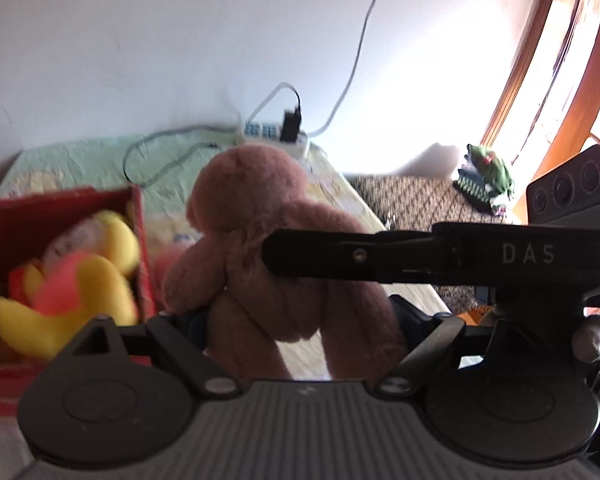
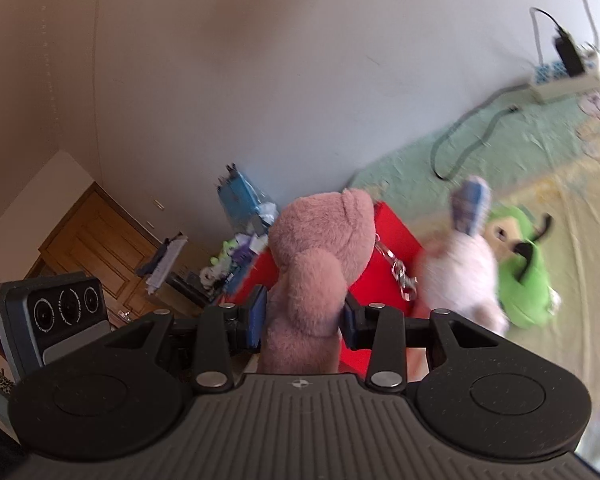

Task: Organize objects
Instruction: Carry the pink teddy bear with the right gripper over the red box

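Holding pink bear in right tool, pads pinched on its body, above red box edge. Left tool also looks closed on it; contact partly hidden. Suggest: free one tool, centre over box, lower before releasing.

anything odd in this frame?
Yes: both grippers clamp the same pink plush bear, left gripper and right gripper at once. It hangs beside the red box, not inside.

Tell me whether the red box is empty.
Not empty: the red box already holds a yellow-and-pink plush toy, seen in the left wrist view.
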